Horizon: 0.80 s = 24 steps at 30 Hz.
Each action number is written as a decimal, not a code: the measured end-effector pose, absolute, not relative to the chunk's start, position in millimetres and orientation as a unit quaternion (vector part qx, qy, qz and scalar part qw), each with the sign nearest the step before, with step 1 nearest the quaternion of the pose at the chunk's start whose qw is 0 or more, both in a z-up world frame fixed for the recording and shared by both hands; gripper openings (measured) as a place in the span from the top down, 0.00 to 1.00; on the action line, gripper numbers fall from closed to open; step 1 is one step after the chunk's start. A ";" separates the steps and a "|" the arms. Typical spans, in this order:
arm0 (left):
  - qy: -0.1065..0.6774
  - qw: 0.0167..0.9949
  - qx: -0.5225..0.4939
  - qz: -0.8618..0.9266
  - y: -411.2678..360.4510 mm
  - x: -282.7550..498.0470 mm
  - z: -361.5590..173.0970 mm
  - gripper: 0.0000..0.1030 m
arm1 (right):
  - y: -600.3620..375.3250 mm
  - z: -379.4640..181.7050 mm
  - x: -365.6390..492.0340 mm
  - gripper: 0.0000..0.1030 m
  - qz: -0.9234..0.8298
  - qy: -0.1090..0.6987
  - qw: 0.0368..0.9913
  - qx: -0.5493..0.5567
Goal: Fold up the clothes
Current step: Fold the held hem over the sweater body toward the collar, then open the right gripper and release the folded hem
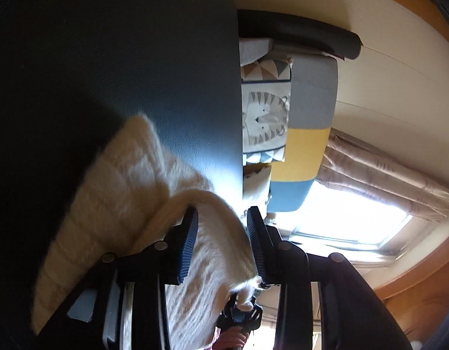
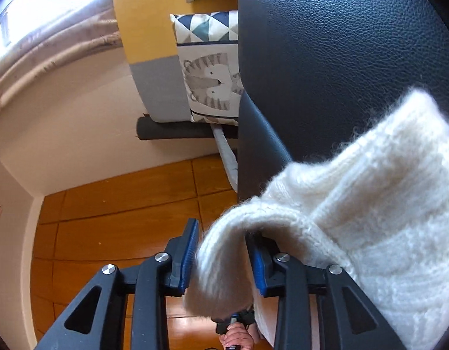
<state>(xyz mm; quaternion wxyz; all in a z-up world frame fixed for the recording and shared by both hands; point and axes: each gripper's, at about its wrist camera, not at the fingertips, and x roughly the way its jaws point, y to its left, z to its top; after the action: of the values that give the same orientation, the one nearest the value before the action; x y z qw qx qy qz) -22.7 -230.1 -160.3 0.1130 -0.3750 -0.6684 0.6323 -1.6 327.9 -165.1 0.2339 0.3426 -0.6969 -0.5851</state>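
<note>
Fluffy cream knit sweater lies on dark textured leather tabletop, edge overhanging. Left gripper and right gripper: jaws apart w/ knit between, pads not pressing — risk: overhanging edge slides off, fold sags.

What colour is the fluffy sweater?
The fluffy sweater is creamy white, a fuzzy ribbed knit. It shows best in the right wrist view.
</note>
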 end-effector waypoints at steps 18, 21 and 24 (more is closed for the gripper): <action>-0.357 0.081 -0.413 0.834 -216.6 57.9 -110.9 0.64 | 335.8 -83.4 90.0 0.67 -0.771 -0.480 0.220 0.356; -0.321 0.101 -0.430 0.838 -204.9 76.3 -117.2 0.64 | 326.6 -80.9 115.5 0.66 -0.799 -0.408 0.200 0.393; -0.311 0.101 -0.426 0.844 -201.4 89.8 -119.2 0.62 | 325.6 -85.6 138.6 0.66 -0.810 -0.381 0.182 0.406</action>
<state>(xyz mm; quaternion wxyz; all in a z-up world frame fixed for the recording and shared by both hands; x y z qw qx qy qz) 89.8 -201.4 -119.2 0.1015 -0.4258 -0.3113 0.8435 138.6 325.6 -85.6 0.1824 0.4059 -0.3809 -0.8105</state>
